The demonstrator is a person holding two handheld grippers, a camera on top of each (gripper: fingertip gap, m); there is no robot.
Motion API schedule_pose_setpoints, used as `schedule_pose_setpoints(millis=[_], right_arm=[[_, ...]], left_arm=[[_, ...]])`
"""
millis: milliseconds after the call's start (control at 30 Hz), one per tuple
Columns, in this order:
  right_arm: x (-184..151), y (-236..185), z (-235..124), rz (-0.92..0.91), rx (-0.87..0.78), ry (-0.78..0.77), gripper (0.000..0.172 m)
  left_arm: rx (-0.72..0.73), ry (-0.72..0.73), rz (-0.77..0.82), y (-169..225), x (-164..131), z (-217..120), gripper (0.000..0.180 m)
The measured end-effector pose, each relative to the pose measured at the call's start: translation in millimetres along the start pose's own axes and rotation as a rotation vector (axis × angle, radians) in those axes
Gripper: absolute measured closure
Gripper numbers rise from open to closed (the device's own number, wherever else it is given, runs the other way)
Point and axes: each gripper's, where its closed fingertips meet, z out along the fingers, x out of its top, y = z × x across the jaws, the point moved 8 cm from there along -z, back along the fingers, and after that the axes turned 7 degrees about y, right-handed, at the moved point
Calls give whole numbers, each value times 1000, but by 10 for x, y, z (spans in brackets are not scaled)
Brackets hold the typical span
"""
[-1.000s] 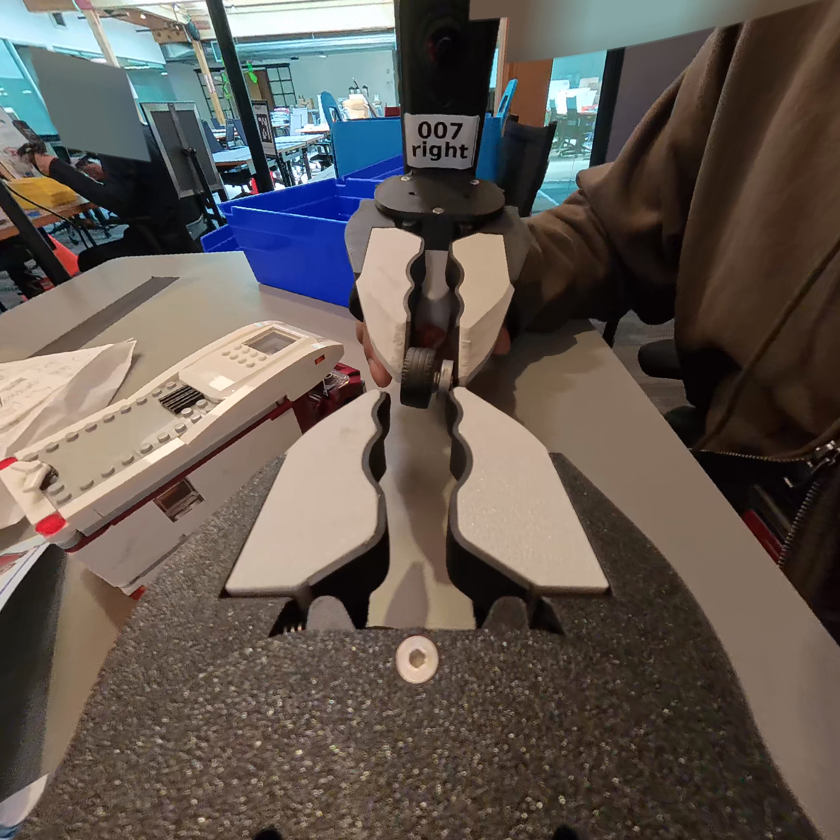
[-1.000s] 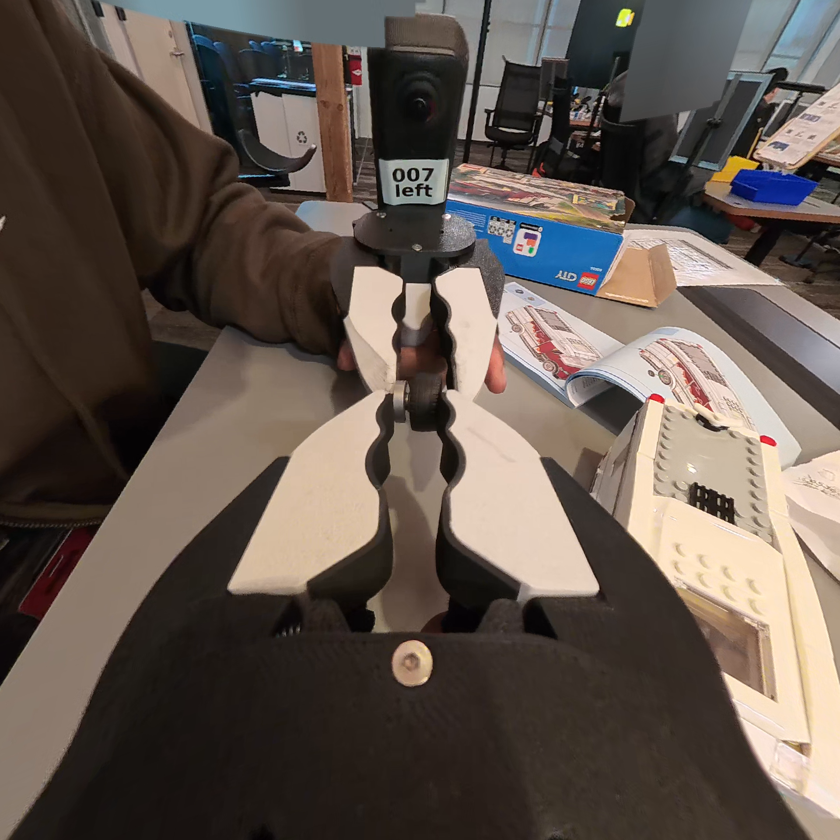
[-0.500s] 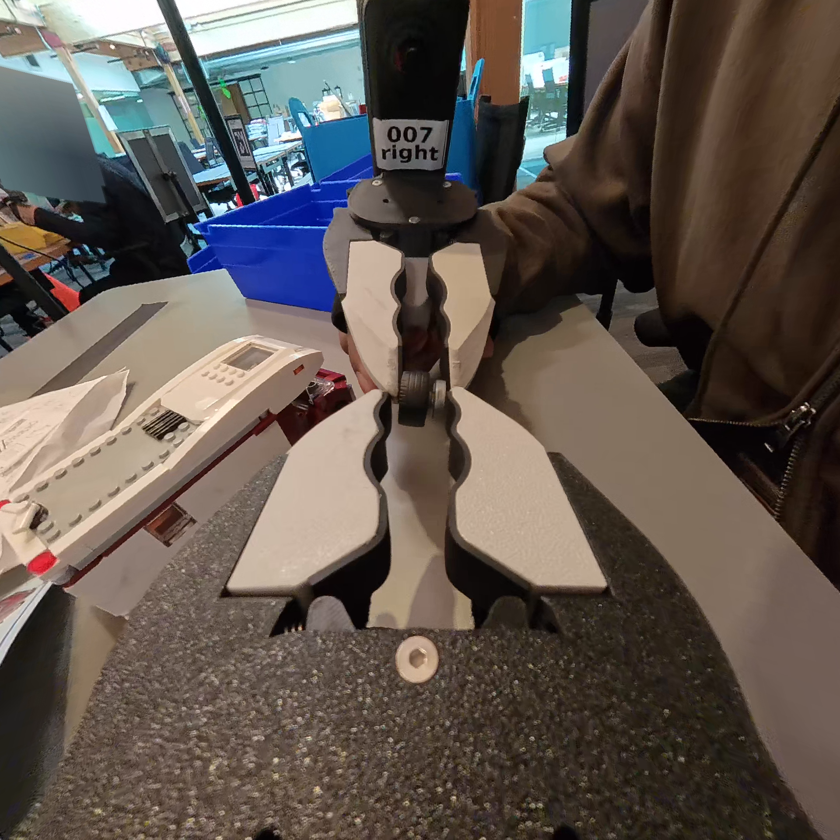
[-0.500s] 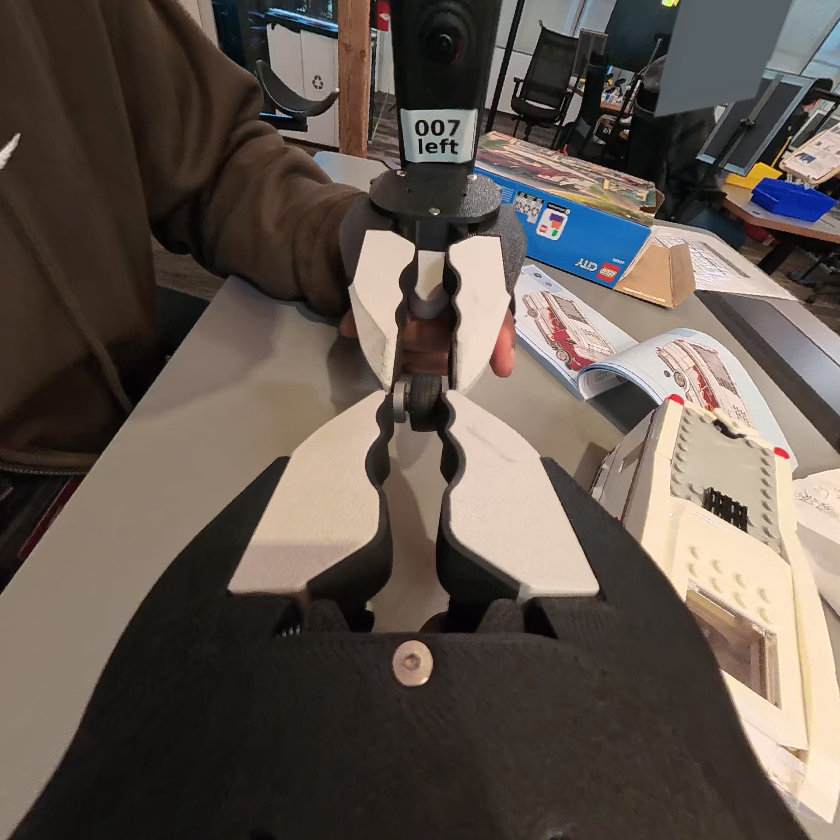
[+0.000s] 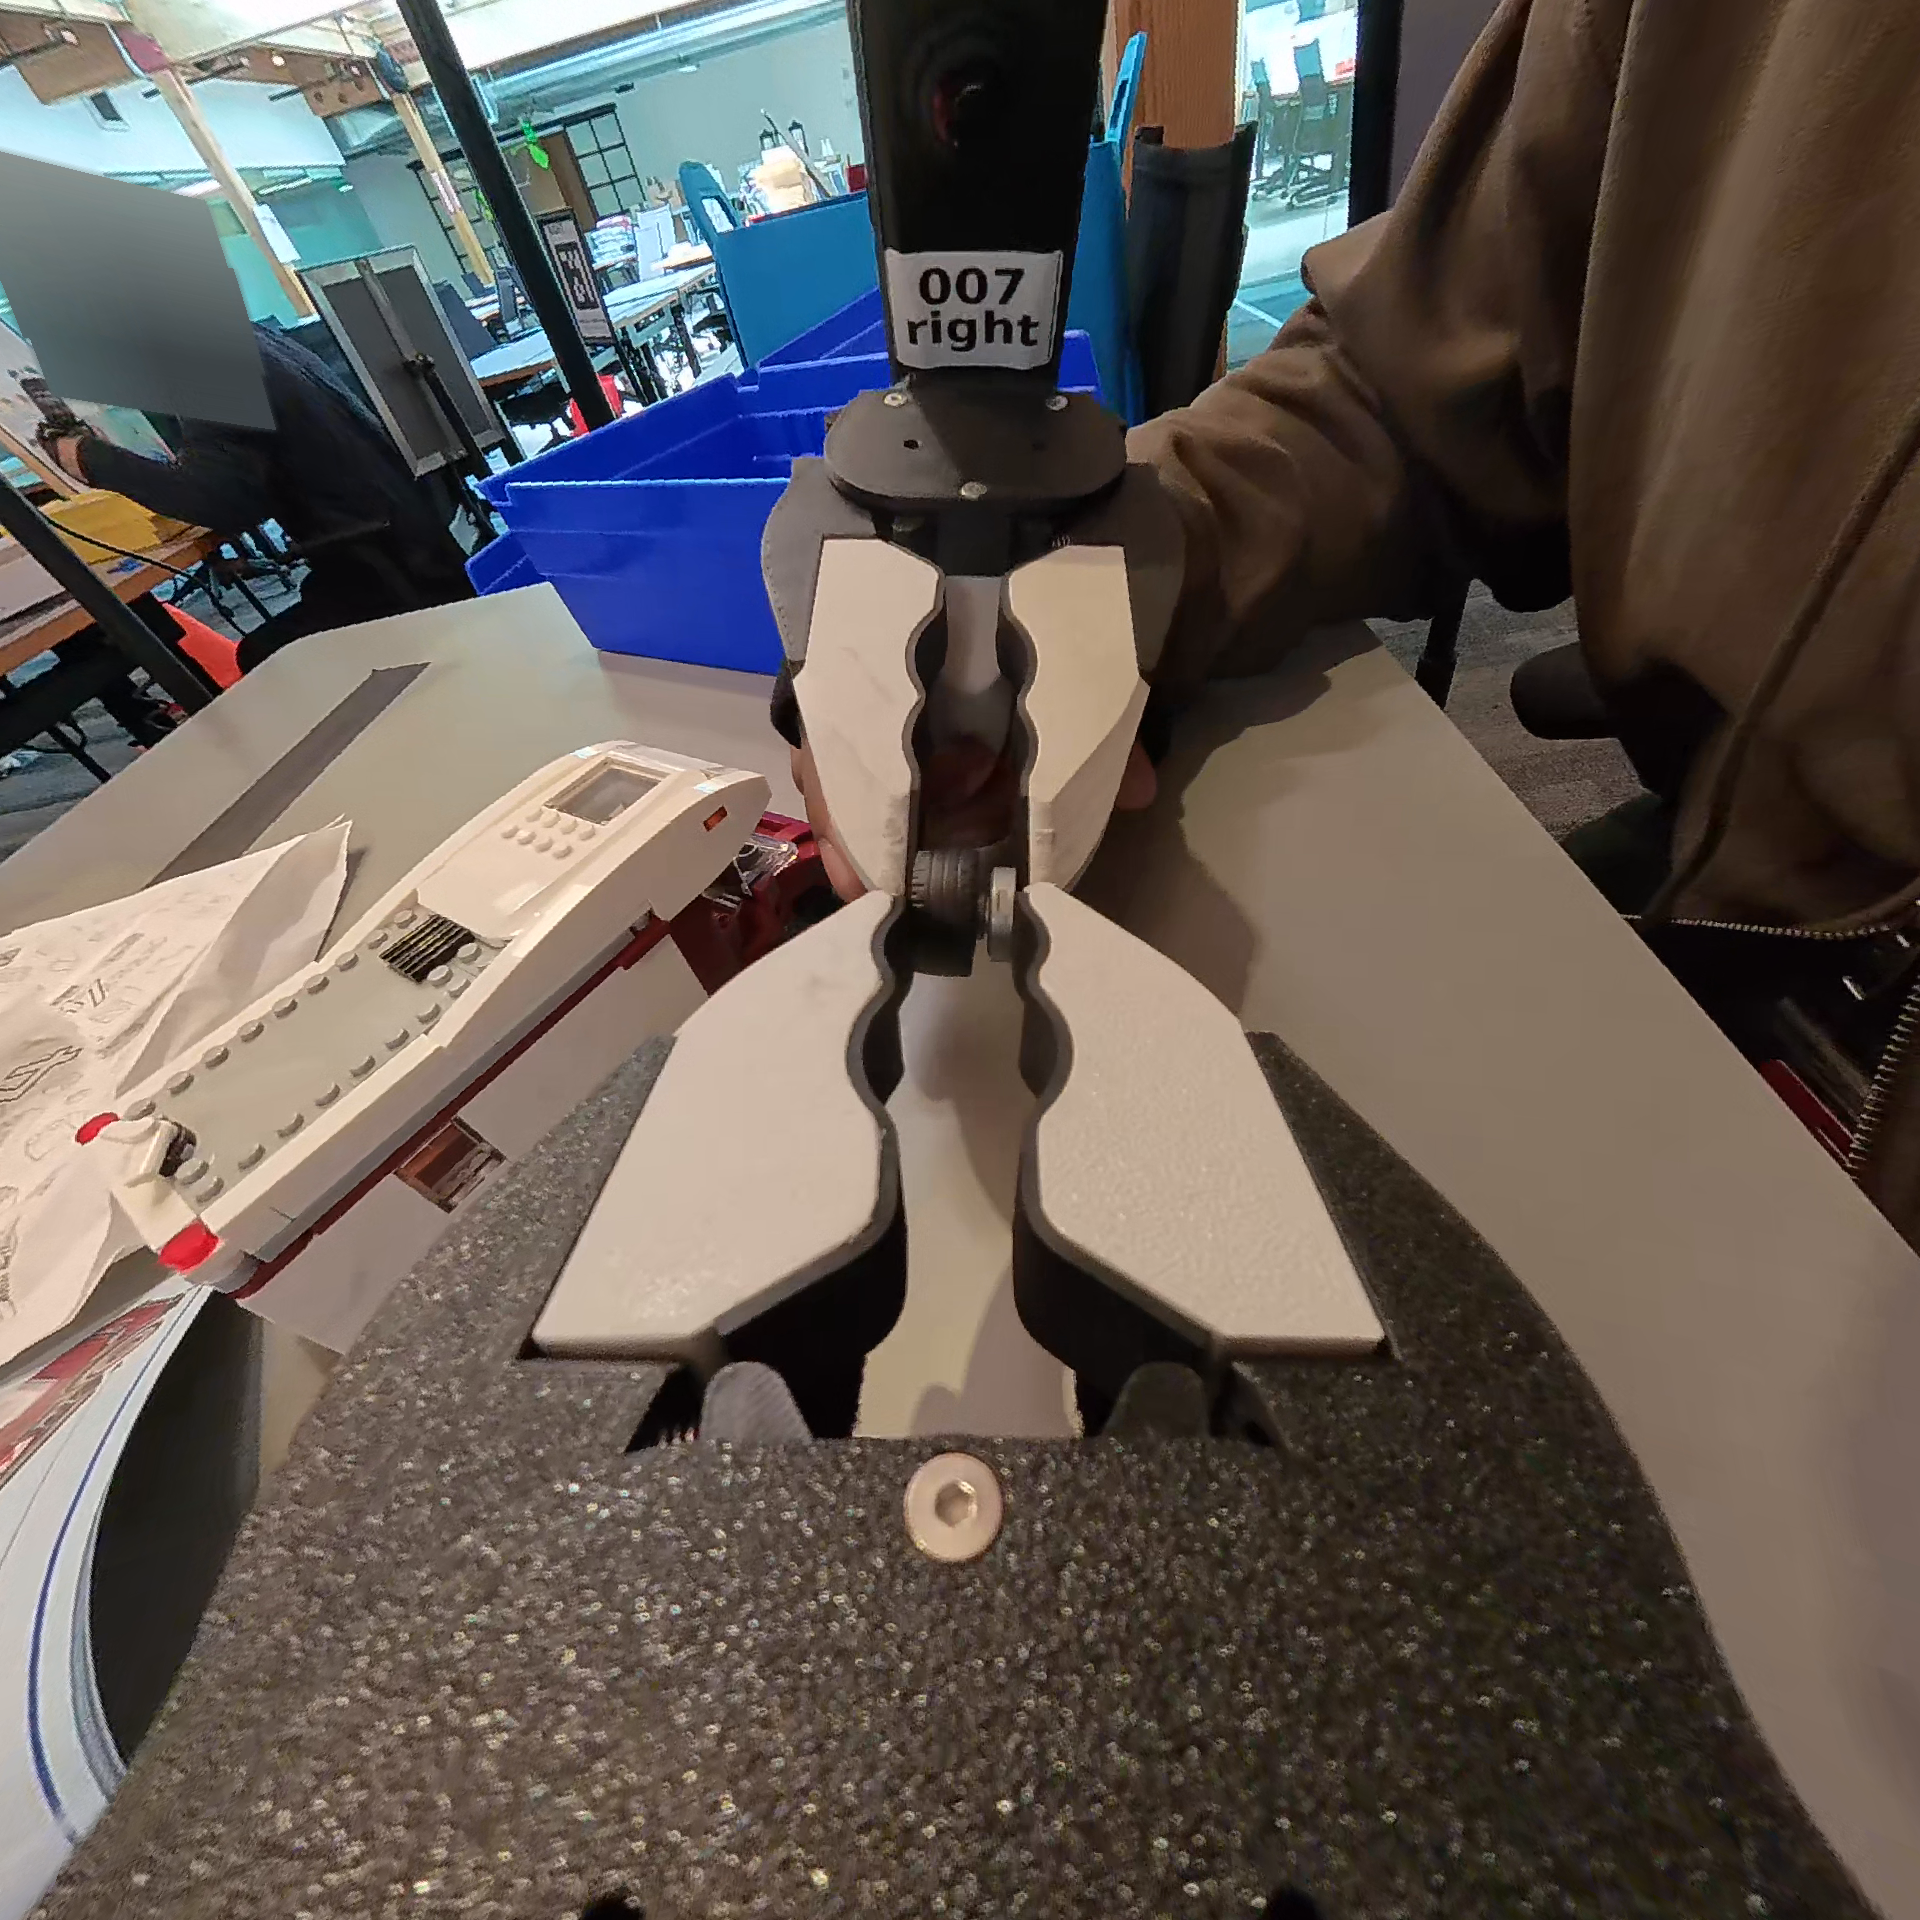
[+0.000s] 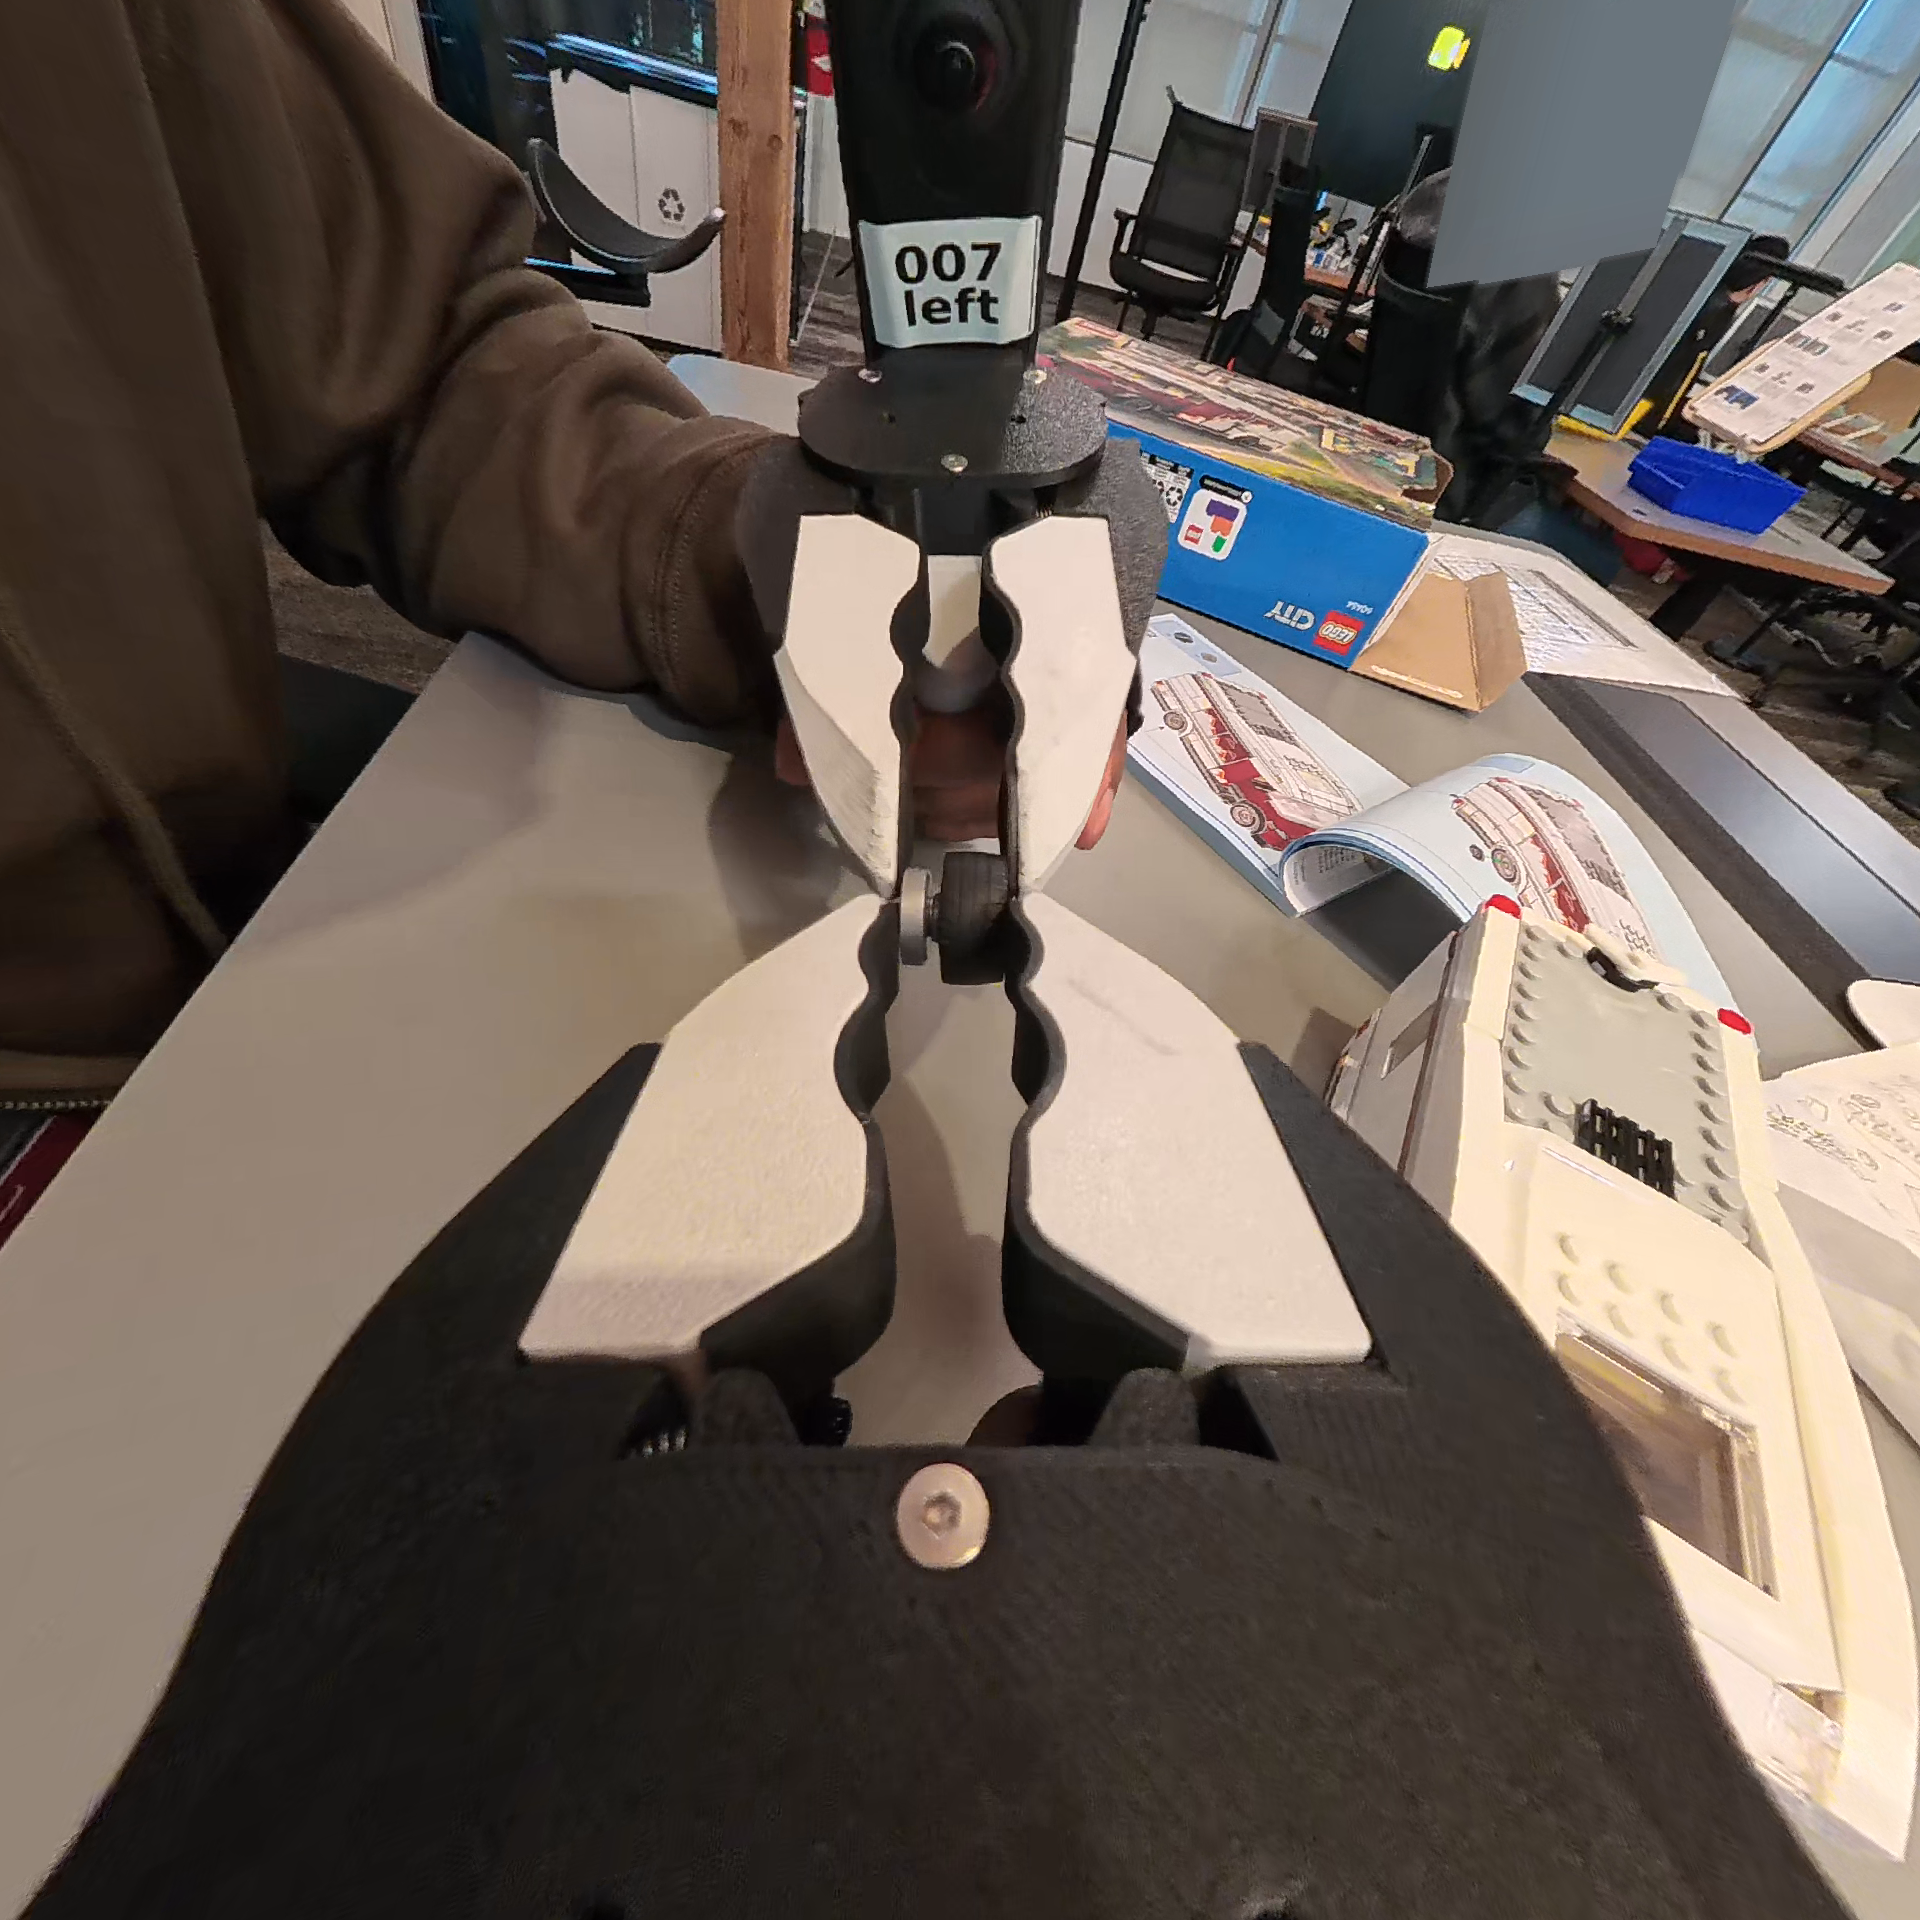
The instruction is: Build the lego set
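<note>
My two grippers face each other tip to tip above the grey table [image 5: 1403, 935]. Between the tips is a small toy wheel: a black tyre [image 5: 940, 899] with a grey disc-shaped hub [image 5: 1001, 920] beside it. My left gripper [image 5: 958, 920] has its fingers closed against the wheel's two sides. My right gripper [image 6: 954, 925] is also shut on the wheel, with the tyre [image 6: 971, 904] against one finger and the hub [image 6: 914, 920] against the other. Each gripper also shows in the other's view, coming down from the top. A hand in a brown sleeve holds each one.
A white and grey brick-built vehicle [image 5: 416, 987] with dark red sides lies on the table; it also shows in the right wrist view [image 6: 1621, 1195]. Blue bins [image 5: 644, 540] stand behind. An open instruction booklet [image 6: 1403, 831], a blue set box [image 6: 1278, 540] and loose paper [image 5: 125, 987] lie around. The tips of both grippers are at nearly the same place.
My left gripper's fingers have closed in on the wheel, which the right gripper kept holding. Both grippers stayed tip to tip and shifted slightly over the table.
</note>
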Motion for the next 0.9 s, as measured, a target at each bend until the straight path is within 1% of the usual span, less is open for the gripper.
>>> schedule_pose_setpoints(millis=[667, 900], right_arm=[[30, 13, 8, -52, -75, 0, 153], [39, 24, 19, -51, -112, -7, 153]], left_arm=[[26, 47, -28, -50, 19, -40, 162], [62, 48, 2, -60, 25, -48, 163]])
